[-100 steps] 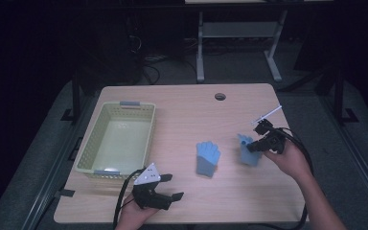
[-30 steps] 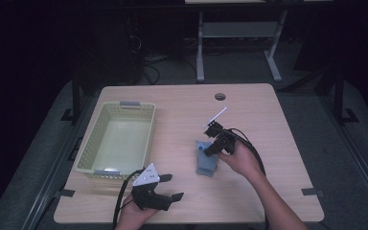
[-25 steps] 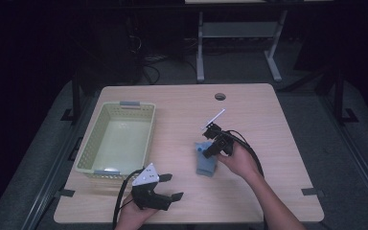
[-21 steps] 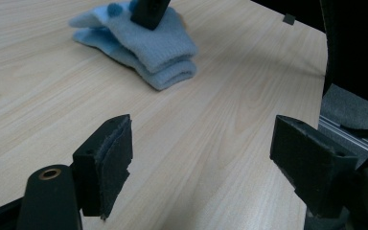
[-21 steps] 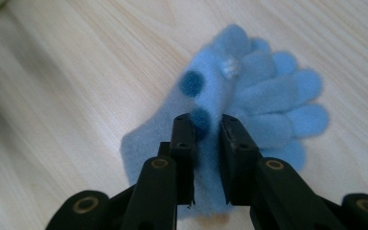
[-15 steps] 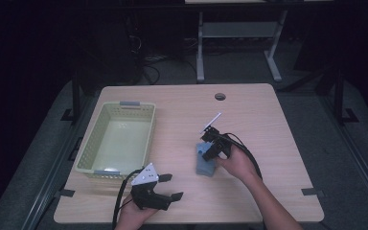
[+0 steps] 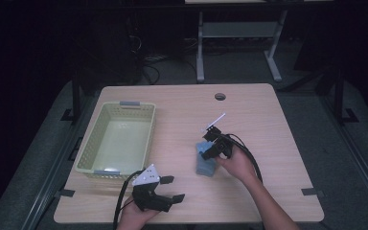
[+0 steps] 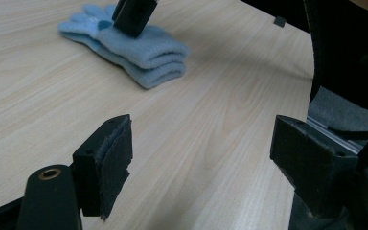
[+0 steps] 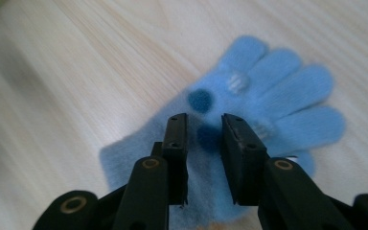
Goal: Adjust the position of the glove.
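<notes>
Wooden table (image 7: 268,124): basket (image 7: 117,139) beside gloves (image 7: 205,163).

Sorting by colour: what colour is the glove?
Light blue glove with darker blue dots, clearest in the right gripper view.

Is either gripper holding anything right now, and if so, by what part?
Nothing is clearly held. The right gripper sits over the blue gloves, jaws narrowly apart above the palm. The left gripper is open over bare table.

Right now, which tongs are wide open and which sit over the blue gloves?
The left tongs gape wide near the table's front edge, with nothing between them. The right tongs, nearly closed, sit right over the stacked blue gloves.
</notes>
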`<action>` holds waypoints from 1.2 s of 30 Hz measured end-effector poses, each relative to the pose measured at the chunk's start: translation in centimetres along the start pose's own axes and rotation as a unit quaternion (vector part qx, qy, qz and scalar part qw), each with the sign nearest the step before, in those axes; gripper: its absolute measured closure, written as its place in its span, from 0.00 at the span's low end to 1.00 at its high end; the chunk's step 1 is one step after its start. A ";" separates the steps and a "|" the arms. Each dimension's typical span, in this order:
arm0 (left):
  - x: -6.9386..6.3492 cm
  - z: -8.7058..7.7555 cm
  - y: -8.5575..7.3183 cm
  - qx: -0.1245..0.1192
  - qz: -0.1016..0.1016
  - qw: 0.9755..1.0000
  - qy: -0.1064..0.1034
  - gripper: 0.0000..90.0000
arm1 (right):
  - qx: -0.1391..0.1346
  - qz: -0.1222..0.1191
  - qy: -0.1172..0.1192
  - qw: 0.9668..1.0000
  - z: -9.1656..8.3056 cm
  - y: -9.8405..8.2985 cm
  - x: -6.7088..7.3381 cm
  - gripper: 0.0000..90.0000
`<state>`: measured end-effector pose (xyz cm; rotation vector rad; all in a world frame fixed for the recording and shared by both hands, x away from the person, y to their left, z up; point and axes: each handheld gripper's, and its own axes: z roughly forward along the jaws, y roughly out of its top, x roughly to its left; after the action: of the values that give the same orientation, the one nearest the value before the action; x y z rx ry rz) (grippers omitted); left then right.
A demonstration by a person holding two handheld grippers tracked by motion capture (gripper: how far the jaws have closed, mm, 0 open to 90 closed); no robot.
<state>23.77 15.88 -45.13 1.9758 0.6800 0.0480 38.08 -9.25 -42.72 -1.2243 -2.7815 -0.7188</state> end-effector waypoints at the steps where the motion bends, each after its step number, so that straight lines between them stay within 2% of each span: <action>1: 0.0 0.0 0.0 0.000 0.000 1.000 0.000 0.25 | 0.000 0.000 0.000 1.000 0.0 0.0 0.0 0.81; 2: 0.0 0.1 0.0 -0.001 -0.004 1.000 0.000 0.25 | 0.008 -0.004 -0.005 1.000 0.8 -0.3 0.1 0.81; 3: 0.0 0.1 0.0 -0.001 -0.004 1.000 0.000 0.25 | 0.008 -0.004 -0.005 1.000 0.8 -0.3 0.1 0.81; 7: -0.4 0.5 -0.1 0.006 -0.012 1.000 -0.005 0.26 | -0.006 0.004 -0.001 1.000 1.0 -0.7 0.1 0.80; 9: -0.5 0.7 0.0 0.004 -0.017 1.000 -0.005 0.26 | -0.016 0.016 0.012 1.000 0.7 -0.9 -0.1 0.73; 13: -0.3 1.3 0.7 0.003 -0.039 0.999 -0.003 0.26 | -0.043 0.033 0.015 0.998 -0.4 -1.8 -0.1 0.61; 15: -0.2 1.5 1.2 0.005 -0.038 0.999 0.002 0.26 | -0.048 0.040 0.018 0.998 -0.9 -2.3 -0.3 0.56; 18: 0.2 2.0 2.3 0.006 -0.042 0.999 0.011 0.27 | -0.064 0.058 0.023 0.996 -1.6 -3.2 -0.5 0.50; 19: 0.3 2.3 2.6 0.004 -0.053 0.999 0.012 0.27 | -0.068 0.069 0.026 0.995 -1.8 -3.4 -0.6 0.49; 20: 0.3 2.3 2.6 0.004 -0.053 0.999 0.012 0.27 | -0.076 0.080 0.033 0.993 -2.0 -3.7 -0.7 0.48; 22: 0.8 3.1 3.6 0.003 -0.081 0.997 0.016 0.27 | -0.084 0.093 0.043 0.991 -2.4 -4.2 -1.0 0.46; 26: 1.7 4.2 4.6 0.012 -0.109 0.994 0.016 0.27 | -0.105 0.121 0.052 0.986 -2.8 -5.0 -1.5 0.45; 27: 1.7 4.2 4.6 0.012 -0.109 0.994 0.016 0.28 | -0.105 0.121 0.052 0.986 -2.8 -5.0 -1.5 0.45; 28: 2.2 4.6 5.0 0.013 -0.130 0.991 0.010 0.29 | -0.106 0.132 0.057 0.984 -2.7 -5.5 -1.7 0.44; 30: 2.7 5.1 5.3 0.020 -0.149 0.989 0.006 0.30 | -0.109 0.149 0.065 0.981 -2.5 -5.9 -1.9 0.43; 34: 3.2 6.0 5.8 0.028 -0.164 0.986 0.010 0.33 | -0.118 0.165 0.065 0.977 -2.3 -6.5 -1.9 0.41; 35: 3.4 6.2 5.9 0.033 -0.174 0.984 0.008 0.33 | -0.119 0.167 0.067 0.976 -2.3 -6.6 -1.9 0.41; 36: 3.9 6.6 6.1 0.040 -0.191 0.981 0.008 0.33 | -0.122 0.172 0.070 0.975 -2.2 -6.7 -2.0 0.41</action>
<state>31.79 10.34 -44.27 1.8901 1.0765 -0.2000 34.35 -15.47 -43.85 -1.5726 -2.3334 -1.0831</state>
